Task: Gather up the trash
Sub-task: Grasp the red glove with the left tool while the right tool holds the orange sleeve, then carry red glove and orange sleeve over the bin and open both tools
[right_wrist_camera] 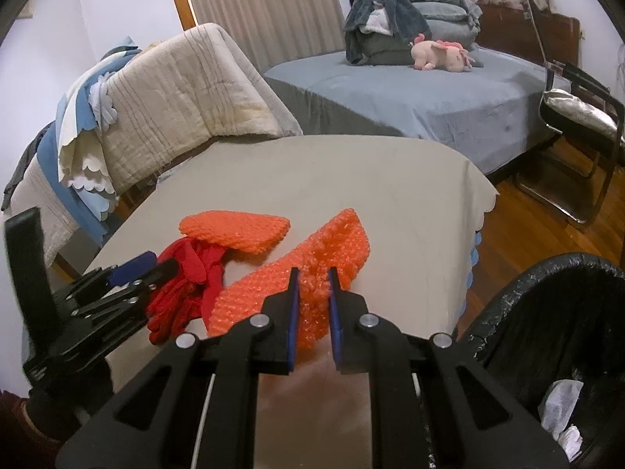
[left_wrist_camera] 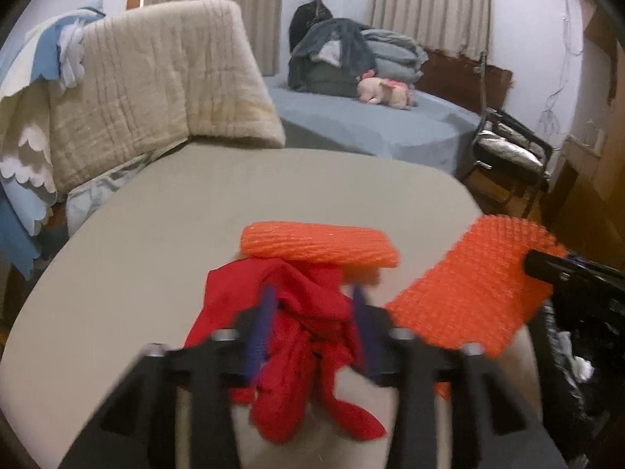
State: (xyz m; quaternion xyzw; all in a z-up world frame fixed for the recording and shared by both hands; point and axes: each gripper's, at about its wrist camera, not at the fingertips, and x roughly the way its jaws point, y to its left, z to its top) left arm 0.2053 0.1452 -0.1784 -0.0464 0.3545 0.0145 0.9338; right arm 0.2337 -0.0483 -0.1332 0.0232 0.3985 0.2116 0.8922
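On the beige table [right_wrist_camera: 351, 179] in front of me lie three pieces of trash: a crumpled red net [left_wrist_camera: 308, 336], a flat orange foam net [left_wrist_camera: 318, 244] just behind it and touching it, and a second, longer orange foam sleeve [right_wrist_camera: 312, 269] to the right. My left gripper [left_wrist_camera: 312, 312] sits over the red net with its blue pads [left_wrist_camera: 265, 328] standing partly apart on either side of the bunched mesh; I cannot tell whether they press on it. My right gripper [right_wrist_camera: 314, 293] is nearly closed and pinches the near end of the long orange sleeve, which bunches up between the pads while its far end lies on the table. To the right of the table, below its edge, stands a bin with a black liner [right_wrist_camera: 554, 312], with crumpled white tissue [right_wrist_camera: 562, 402] in it.
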